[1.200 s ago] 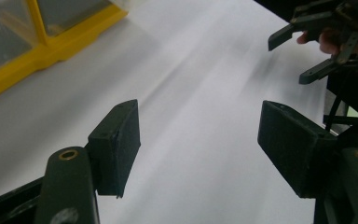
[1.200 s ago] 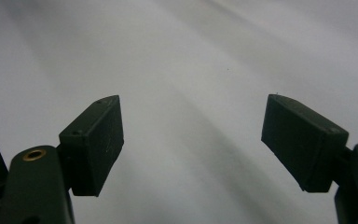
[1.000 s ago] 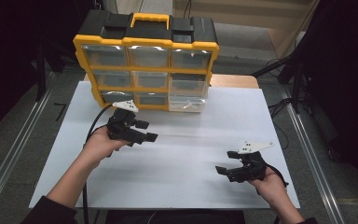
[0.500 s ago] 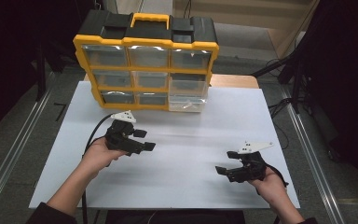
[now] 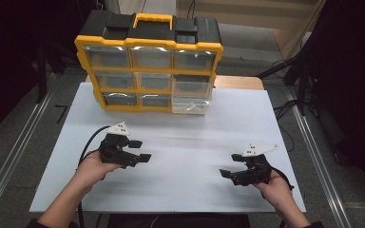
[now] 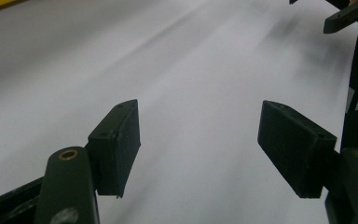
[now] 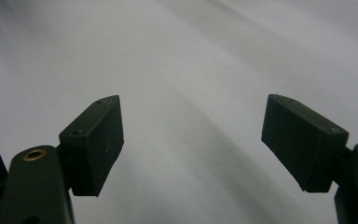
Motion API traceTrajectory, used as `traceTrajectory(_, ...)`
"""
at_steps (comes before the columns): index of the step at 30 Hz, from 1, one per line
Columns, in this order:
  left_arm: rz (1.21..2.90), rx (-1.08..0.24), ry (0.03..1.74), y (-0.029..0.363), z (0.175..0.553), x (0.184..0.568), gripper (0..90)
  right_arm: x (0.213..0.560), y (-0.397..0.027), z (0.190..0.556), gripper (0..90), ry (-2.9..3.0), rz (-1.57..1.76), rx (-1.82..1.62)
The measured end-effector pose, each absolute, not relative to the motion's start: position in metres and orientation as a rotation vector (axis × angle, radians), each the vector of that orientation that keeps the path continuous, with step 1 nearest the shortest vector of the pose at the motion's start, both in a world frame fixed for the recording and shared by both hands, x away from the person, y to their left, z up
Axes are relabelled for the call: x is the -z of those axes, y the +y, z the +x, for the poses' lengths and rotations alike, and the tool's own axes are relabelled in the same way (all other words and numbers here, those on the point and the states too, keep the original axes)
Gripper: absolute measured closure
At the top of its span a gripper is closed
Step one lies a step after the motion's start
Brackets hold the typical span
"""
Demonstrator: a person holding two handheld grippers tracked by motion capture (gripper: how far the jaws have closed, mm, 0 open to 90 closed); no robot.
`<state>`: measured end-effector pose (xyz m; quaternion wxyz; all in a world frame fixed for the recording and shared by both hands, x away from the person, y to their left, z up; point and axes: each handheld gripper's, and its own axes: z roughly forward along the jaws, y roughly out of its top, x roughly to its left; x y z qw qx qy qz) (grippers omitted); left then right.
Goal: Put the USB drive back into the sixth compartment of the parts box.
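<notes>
My left hand-held gripper (image 5: 140, 151) sits over the left half of the table (image 5: 185, 142), between the near edge and the storage box (image 5: 149, 64), jaws wide apart, nothing between them. My right hand-held gripper (image 5: 227, 173) is close to the near right corner, jaws also spread wide and empty, pointing toward the middle of the table. The two are well apart, with bare white tabletop between them.

The yellow and black storage box stands at the far edge, a bit left of centre, drawers facing me. One clear drawer (image 5: 190, 105) at its bottom right sticks out onto the table. Free room: a broad strip from left edge to right edge in front of the box, plus the whole far right corner beside it. The table's left and right edges run close to metal rails (image 5: 9, 161) on the floor.

High view gives the box, both hands (image 5: 92, 166) and all four table edges. Left gripper view shows my left hand-held gripper (image 6: 198, 144) low over the white surface, a sliver of yellow at top left, and the other gripper's jaw tip at top right. Right gripper view shows my right hand-held gripper (image 7: 191, 144) over plain white tabletop; pads clean, nothing touching them.
</notes>
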<state>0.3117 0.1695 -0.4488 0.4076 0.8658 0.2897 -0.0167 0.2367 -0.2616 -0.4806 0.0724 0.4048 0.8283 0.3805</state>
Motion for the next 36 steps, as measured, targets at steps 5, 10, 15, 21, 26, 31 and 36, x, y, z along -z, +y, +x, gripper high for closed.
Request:
traceTrajectory(5,2.189,0.045,0.749,0.179,0.305,0.453,31.0,0.481,-0.262,0.237,19.1,2.487,1.243,-1.137)
traceTrajectory(10,2.196,0.043,0.768,0.188,0.299,0.458,31.0,0.482,-0.263,0.237,19.1,2.482,1.249,-1.128)
traceTrajectory(15,2.197,0.035,0.775,0.197,0.294,0.46,30.9,0.482,-0.263,0.238,19.1,2.477,1.255,-1.127)
traceTrajectory(21,2.205,0.019,0.789,0.207,0.288,0.463,31.0,0.482,-0.265,0.238,19.1,2.471,1.266,-1.127)
traceTrajectory(26,2.213,-0.002,0.807,0.216,0.283,0.466,31.0,0.482,-0.265,0.238,19.1,2.473,1.262,-1.125)
traceTrajectory(31,2.224,-0.013,0.812,0.221,0.281,0.468,31.0,0.483,-0.265,0.239,19.1,2.473,1.261,-1.124)
traceTrajectory(36,2.235,-0.029,0.81,0.223,0.281,0.469,31.0,0.483,-0.266,0.239,19.1,2.471,1.26,-1.119)
